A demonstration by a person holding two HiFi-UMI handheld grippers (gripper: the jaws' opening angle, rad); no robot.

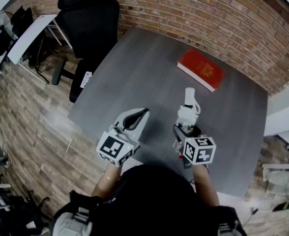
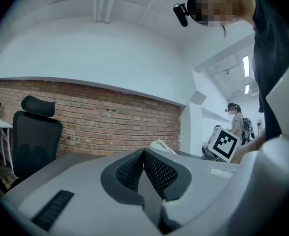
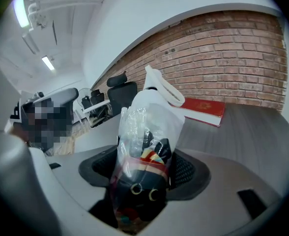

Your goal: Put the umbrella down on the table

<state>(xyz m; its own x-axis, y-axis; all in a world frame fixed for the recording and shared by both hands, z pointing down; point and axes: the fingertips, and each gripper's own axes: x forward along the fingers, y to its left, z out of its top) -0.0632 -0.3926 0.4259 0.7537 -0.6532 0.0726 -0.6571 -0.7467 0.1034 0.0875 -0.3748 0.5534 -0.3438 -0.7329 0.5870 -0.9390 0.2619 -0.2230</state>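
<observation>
Grey table (image 1: 134, 68) stands before a brick wall (image 1: 208, 14), a red book (image 1: 201, 69) lying flat toward its far side. The right gripper (image 3: 143, 168) has its 2 jaws clamped on the folded umbrella (image 3: 144, 136), which is sleeved in clear plastic and held upright over the table's near part, white end up. The left gripper (image 2: 144, 168), just beside it, has its jaws pressed together with nothing between them.

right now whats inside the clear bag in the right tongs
A folded umbrella: dark fabric, red and yellow bands. Its lower end is hidden between the right tongs.
</observation>
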